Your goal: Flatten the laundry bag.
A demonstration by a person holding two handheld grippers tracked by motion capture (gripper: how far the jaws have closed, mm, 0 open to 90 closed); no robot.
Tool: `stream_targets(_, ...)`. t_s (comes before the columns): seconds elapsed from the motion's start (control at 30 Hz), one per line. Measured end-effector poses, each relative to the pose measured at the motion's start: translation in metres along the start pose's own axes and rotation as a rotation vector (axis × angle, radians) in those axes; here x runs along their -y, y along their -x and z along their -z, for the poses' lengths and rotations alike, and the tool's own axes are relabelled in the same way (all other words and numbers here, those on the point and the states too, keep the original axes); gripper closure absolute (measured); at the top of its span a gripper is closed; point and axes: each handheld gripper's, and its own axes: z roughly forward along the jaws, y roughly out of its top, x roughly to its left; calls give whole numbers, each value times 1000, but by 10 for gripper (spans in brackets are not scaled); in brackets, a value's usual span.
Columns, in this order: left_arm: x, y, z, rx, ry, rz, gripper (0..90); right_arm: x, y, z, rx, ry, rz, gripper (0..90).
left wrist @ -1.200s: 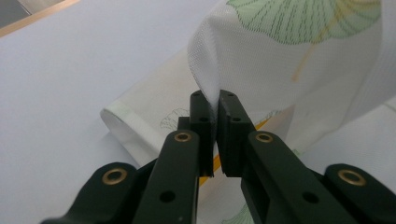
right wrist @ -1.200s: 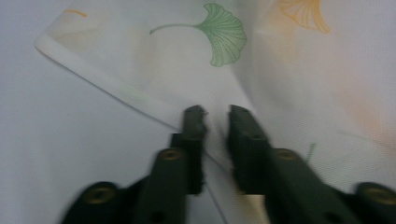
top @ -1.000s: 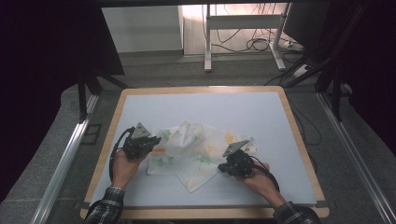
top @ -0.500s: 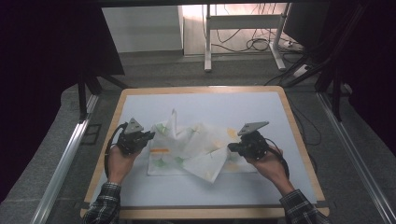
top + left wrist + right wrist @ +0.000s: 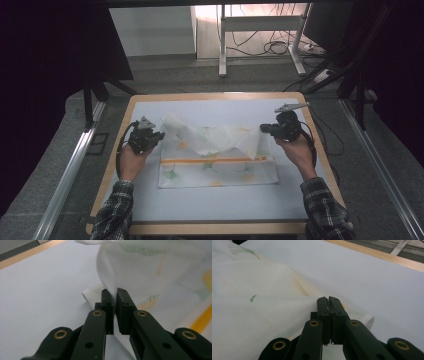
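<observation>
The thin printed cloth [image 5: 218,162] lay at the surface's [image 5: 220,205] centre, its 12 o'clock edge lifted by the left gripper [image 5: 159,135] and right gripper [image 5: 263,128], each clamped on a corner, and it seemed light, limp, best held at the corners.

Thin woven cloth [image 5: 218,159], seemingly matt

We log a lab recording bay: wood-rimmed table [image 5: 210,96], black curtains [image 5: 45,60], floor cables [image 5: 272,47], aluminium rails [image 5: 70,170].
</observation>
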Motion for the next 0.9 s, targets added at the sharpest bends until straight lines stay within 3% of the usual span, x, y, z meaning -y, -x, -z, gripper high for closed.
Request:
stream_targets(0.33, -12, -23, -34, -21, -49, 56, 827, -6, 38, -39, 88, -56, -91, 864)
stream_targets(0.4, -12, -25, -38, -21, -47, 69, 795, -6, 45, -44, 111, -61, -113, 843)
stream_targets(0.47, -12, -25, -39, -22, -55, 69, 684, -5, 49, -48, 136, -66, -131, 771)
stream_targets(0.5, -12, -24, -39, -25, -61, 62, 598, -4, 50, -49, 151, -62, -132, 765)
stream_targets(0.6, -13, -22, -34, -38, -61, 44, 497, 0, 50, -45, 146, -55, -118, 753)
stream_targets(0.7, -14, -21, -29, -31, -40, 65, 389, 7, 47, -37, 133, -26, -104, 709)
stream_targets(0.87, -8, -14, -21, -17, -39, 66, 315, 24, 42, -24, 106, 33, -90, 621)
stream_targets(0.9, -7, -12, -20, -18, -39, 62, 302, 26, 41, -23, 115, 8, -77, 597)
